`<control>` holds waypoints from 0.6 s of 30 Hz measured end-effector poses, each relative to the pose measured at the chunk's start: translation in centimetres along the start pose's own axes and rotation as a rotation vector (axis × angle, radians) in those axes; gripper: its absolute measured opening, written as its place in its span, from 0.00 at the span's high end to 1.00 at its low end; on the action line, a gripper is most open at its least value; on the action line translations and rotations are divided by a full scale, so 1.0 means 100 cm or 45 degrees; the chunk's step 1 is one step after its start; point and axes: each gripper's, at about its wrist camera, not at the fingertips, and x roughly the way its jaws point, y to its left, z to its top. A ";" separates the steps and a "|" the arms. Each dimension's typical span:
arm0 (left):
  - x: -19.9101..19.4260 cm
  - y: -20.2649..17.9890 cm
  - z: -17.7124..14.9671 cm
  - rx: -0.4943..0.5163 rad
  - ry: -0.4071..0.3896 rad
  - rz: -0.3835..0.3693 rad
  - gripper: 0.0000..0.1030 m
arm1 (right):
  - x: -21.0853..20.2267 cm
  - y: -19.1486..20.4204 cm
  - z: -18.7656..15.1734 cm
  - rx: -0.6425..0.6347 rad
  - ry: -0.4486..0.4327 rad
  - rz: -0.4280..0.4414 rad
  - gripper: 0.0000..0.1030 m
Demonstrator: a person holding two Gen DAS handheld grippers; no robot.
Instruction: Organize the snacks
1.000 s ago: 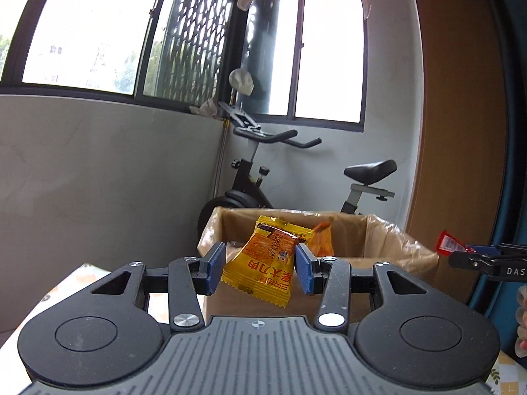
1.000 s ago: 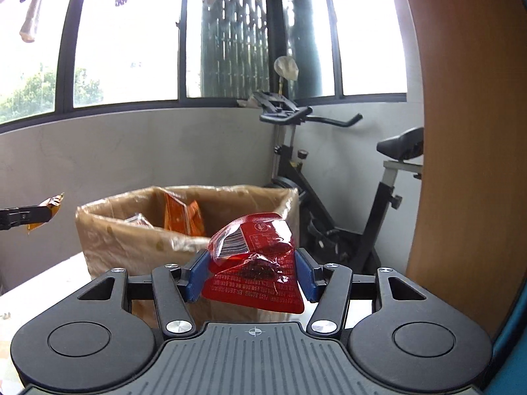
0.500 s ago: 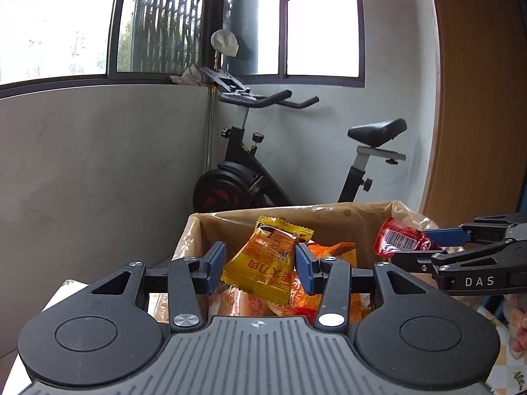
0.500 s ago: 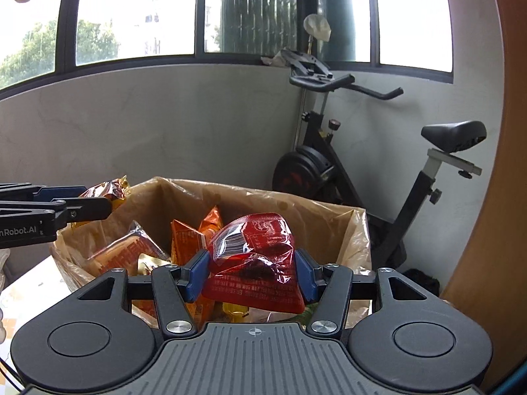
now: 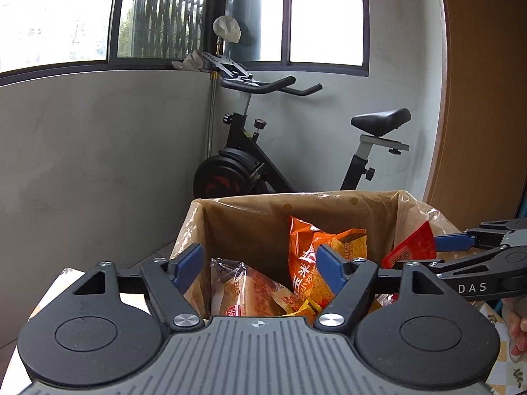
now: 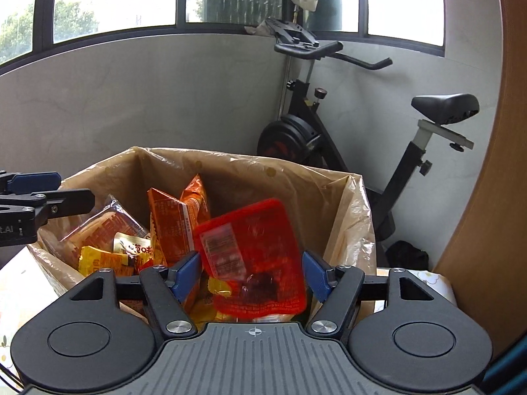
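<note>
Balcony corner: grey wall, windows above, an exercise bike [image 5: 296,151] parked behind. On the bench [image 6: 13,283], a cardboard box [image 6: 250,171] lined with a plastic bag, mouth open upward so packets can simply be dropped in.

Left hand-held gripper [image 5: 260,268] poised over the near edge of the box, jaws opening, nothing between the blue pads; through the gap only packets already lying inside. Probably placed there so a release lands in the box rather than on the bench. Yellow packet [image 6: 102,260] resting low at the left among the others, beside a clear-wrapped bun [image 5: 243,293] and an orange bag [image 5: 316,263] standing on edge against the back.

Right hand-held gripper [image 6: 250,275] likewise over the box, jaws opening. Red packet [image 6: 253,256] between the pads but apparently clear of both, tilted and slightly blurred, so likely dropping free; contact hard to rule out at the left pad. Held well inside the rim, presumably so the fall ends on the pile.

Both tools side by side above the same opening, tips angled down into it. Judged near the end of this pair's delivery; more snacks outside the box not visible here.
</note>
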 end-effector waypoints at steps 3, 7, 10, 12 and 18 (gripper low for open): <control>-0.012 0.002 0.005 -0.011 -0.022 0.022 0.11 | -0.011 -0.001 0.002 0.010 -0.029 0.001 0.18; -0.030 0.001 0.012 0.013 -0.027 0.061 0.09 | -0.030 0.002 0.006 0.026 -0.068 -0.005 0.06; -0.046 0.000 0.016 0.018 -0.026 0.092 0.07 | -0.049 0.006 0.008 0.047 -0.103 -0.013 0.02; -0.058 -0.001 0.018 0.027 -0.037 0.112 0.07 | -0.063 0.009 0.008 0.062 -0.123 -0.001 0.00; -0.098 -0.012 0.023 0.099 -0.103 0.240 0.06 | -0.105 0.022 0.006 0.062 -0.196 -0.026 0.00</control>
